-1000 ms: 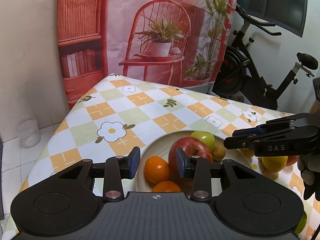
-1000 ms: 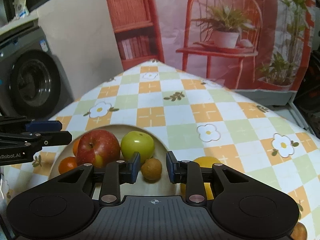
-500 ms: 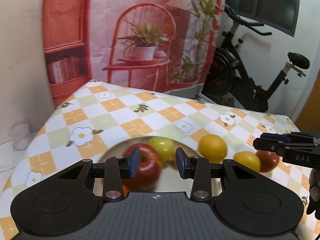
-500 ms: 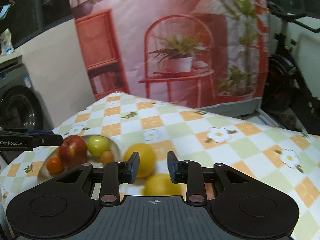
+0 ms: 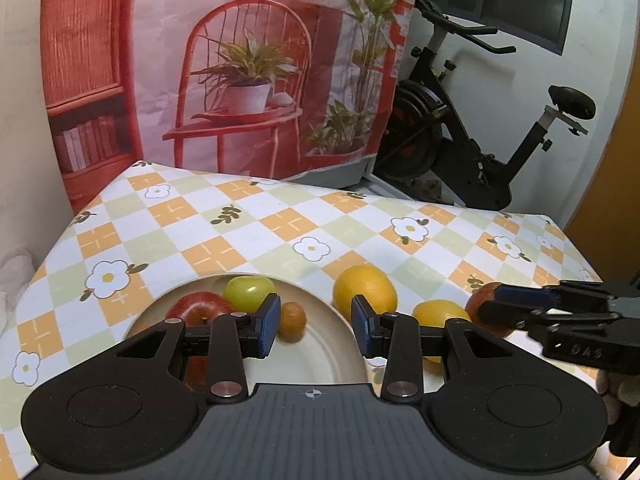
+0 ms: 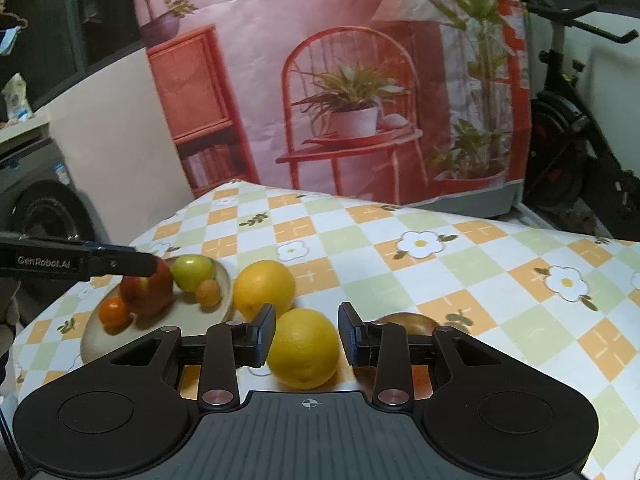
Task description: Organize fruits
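Observation:
A cream plate (image 5: 332, 354) holds a red apple (image 5: 198, 310), a green apple (image 5: 248, 291) and a small brown fruit (image 5: 292, 318); the right wrist view also shows a small orange (image 6: 114, 312) on it. Two yellow citrus fruits (image 6: 264, 288) (image 6: 304, 346) and a red fruit (image 6: 404, 320) lie on the cloth right of the plate. My left gripper (image 5: 315, 330) is open and empty above the plate's right part. My right gripper (image 6: 307, 336) is open, its jaws either side of the nearer yellow fruit without touching it.
The table has a checked flower-print cloth (image 5: 280, 220). A printed backdrop (image 5: 240, 60) hangs behind it, an exercise bike (image 5: 480, 140) stands at the right, and a washing machine (image 6: 36, 208) at the left.
Both grippers have swung right, away from the plate. The right gripper now frames the nearer yellow fruit; earlier it framed the small brown fruit on the plate. Both stay open.

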`<act>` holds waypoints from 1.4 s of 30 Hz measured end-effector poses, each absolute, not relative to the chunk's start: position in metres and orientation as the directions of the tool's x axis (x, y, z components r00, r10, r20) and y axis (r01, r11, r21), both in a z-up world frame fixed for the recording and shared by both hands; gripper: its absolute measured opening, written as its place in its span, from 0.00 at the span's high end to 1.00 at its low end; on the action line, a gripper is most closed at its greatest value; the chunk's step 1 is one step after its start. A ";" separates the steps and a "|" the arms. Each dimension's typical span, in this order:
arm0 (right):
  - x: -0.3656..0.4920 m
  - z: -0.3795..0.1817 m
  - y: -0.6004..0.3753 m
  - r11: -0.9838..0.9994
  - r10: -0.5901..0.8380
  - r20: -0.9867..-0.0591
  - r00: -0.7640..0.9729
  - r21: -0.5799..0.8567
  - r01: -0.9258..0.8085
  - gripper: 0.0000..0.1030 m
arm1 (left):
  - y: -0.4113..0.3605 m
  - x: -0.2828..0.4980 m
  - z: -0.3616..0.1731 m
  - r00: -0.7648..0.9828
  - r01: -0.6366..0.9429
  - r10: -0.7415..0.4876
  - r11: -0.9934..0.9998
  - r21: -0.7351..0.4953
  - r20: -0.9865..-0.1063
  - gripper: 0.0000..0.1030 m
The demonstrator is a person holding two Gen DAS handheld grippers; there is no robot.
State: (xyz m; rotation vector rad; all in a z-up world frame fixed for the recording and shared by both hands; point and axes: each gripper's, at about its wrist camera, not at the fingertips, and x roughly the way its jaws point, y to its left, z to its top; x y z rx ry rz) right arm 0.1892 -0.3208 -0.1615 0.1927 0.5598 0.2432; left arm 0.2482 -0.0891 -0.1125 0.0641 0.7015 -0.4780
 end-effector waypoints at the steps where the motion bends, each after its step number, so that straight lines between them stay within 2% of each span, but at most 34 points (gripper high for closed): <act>1: 0.191 -0.162 -0.319 0.954 0.281 -0.503 0.817 0.239 -0.181 0.68 | -0.090 0.248 -0.113 0.660 0.443 -0.402 0.891 -0.103 -0.635 0.60; 8: 0.215 -0.169 -0.305 0.957 0.283 -0.556 0.782 0.213 -0.195 0.68 | -0.091 0.249 -0.115 0.644 0.435 -0.412 0.891 -0.134 -0.645 0.60; 12: 0.222 -0.174 -0.298 0.966 0.258 -0.594 0.762 0.174 -0.192 0.63 | -0.092 0.250 -0.117 0.633 0.429 -0.415 0.891 -0.151 -0.653 0.60; 16: 0.220 -0.175 -0.290 0.964 0.264 -0.594 0.759 0.150 -0.218 0.62 | -0.093 0.252 -0.120 0.615 0.434 -0.431 0.884 -0.174 -0.660 0.61; 22: 0.202 -0.172 -0.292 0.954 0.300 -0.584 0.754 0.177 -0.243 0.66 | -0.103 0.257 -0.124 0.573 0.466 -0.471 0.860 -0.205 -0.671 0.61; 27: 0.189 -0.173 -0.297 0.947 0.323 -0.580 0.748 0.200 -0.253 0.66 | -0.126 0.267 -0.130 0.491 0.528 -0.548 0.805 -0.270 -0.677 0.61; 31: 0.187 -0.175 -0.299 0.948 0.318 -0.579 0.751 0.207 -0.242 0.67 | -0.146 0.281 -0.141 0.422 0.540 -0.582 0.777 -0.323 -0.695 0.70; 34: 0.188 -0.175 -0.299 0.948 0.318 -0.578 0.751 0.210 -0.240 0.67 | -0.156 0.289 -0.148 0.372 0.536 -0.608 0.758 -0.372 -0.701 0.70; 42: 0.189 -0.180 -0.301 0.948 0.315 -0.596 0.739 0.243 -0.208 0.65 | -0.166 0.294 -0.164 0.351 0.523 -0.599 0.763 -0.379 -0.720 0.70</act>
